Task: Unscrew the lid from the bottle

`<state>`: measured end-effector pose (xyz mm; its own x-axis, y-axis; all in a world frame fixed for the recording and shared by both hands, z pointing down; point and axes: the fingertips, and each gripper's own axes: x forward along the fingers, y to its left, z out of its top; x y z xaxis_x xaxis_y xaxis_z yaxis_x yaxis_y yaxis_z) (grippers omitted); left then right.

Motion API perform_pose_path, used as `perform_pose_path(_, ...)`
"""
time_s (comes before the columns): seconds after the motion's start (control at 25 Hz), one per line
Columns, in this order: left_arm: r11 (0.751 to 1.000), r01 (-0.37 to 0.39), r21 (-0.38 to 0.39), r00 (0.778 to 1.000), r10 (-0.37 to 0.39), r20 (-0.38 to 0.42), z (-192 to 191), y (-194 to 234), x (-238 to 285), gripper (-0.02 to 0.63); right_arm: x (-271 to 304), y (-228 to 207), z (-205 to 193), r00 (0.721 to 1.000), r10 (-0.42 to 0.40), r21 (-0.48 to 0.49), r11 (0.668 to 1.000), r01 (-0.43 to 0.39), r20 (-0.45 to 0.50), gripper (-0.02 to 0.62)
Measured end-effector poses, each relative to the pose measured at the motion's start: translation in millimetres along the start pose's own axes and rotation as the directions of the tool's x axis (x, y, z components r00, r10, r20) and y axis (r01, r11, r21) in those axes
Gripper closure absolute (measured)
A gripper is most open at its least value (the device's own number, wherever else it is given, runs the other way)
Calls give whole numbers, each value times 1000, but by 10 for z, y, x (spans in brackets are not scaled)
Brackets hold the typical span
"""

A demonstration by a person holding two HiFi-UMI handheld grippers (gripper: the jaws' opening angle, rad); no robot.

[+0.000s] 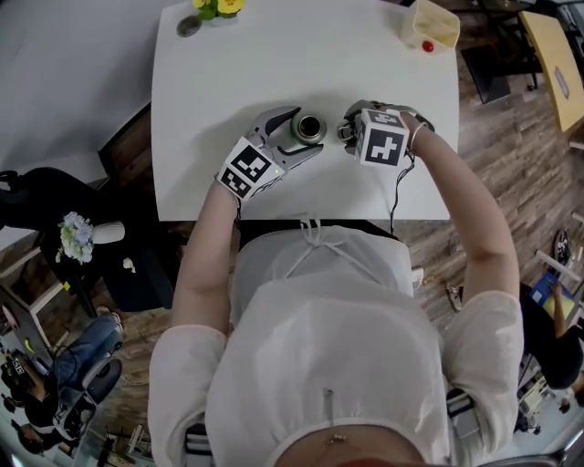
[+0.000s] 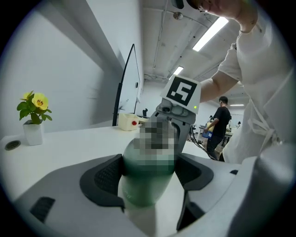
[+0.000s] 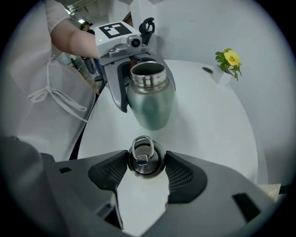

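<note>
Holding the lid: right gripper (image 3: 144, 163) was clamped on the steel lid (image 3: 141, 156), loop handle uppermost, and pointed steeply down over the table (image 1: 228, 91). This was judged a set-down approach.
Left gripper (image 2: 149, 172): closed on the body of the bottle (image 3: 150, 99), a pad on either side. Judged to brace it against twisting.
Bottle: upright on the table, mouth open, just beside the lid at its 9 o'clock.
Task state: unscrewing judged complete.
Far edge: grey disc (image 1: 189, 26) and flower pot (image 1: 217, 7) at 11 o'clock, cream box (image 1: 429, 25) at 1 o'clock, all well apart.
Obstructions: nothing lay between lid and tabletop.
</note>
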<state>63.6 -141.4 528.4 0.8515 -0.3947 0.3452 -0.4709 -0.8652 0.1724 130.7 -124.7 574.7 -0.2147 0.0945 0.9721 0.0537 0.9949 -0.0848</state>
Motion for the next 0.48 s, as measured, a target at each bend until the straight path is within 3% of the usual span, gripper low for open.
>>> perform_pose_path(0.48, 1000, -18, -6, 1000, 19, 10, 36, 7, 2, 236, 277, 66, 28, 997, 38, 173, 984, -49, 69, 324)
